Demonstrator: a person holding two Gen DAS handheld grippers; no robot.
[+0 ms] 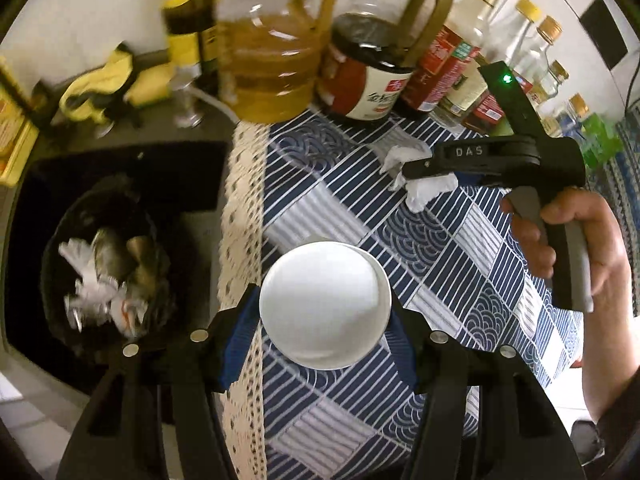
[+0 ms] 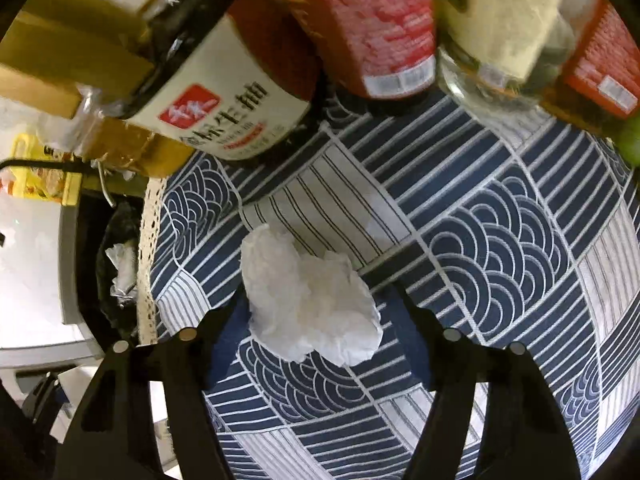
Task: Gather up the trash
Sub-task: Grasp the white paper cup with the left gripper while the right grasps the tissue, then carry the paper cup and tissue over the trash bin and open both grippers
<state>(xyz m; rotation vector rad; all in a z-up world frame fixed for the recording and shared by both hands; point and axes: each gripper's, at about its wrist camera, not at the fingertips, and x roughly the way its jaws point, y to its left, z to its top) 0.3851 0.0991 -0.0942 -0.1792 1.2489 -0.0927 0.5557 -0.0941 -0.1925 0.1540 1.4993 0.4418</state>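
Underfoot, so to speak, lay a navy-and-white patchwork tablecloth [image 1: 400, 216] of stripes and wave arcs, its cream lace edging [image 1: 240, 208] hanging at the table's side. Along the back stood a clear plastic oil jug with amber liquid [image 1: 268, 56], a dark soy sauce jar with a white label [image 1: 360, 80] and a row of glass bottles with gold caps [image 1: 536, 40], all against a pale wall.

The left gripper [image 1: 324, 320] was clamped on a white round paper cup [image 1: 324, 304], blue pads pressing each side, held over the table's edge. Only that camera showed the black bag-lined trash bin [image 1: 108, 264] below the table, with white scraps and foil inside, and the person's right hand [image 1: 576, 248] squeezing the other tool's handle.

The right gripper [image 2: 316, 304] stood with its fingers apart on either side of a crumpled white tissue [image 2: 308, 300] lying on the cloth near the jars; whether they touched it could not be told. From the left camera the tissue [image 1: 424, 188] was partly hidden behind that black tool.

Blurred yellow objects [image 1: 104, 80] at the far left were hard to make out.
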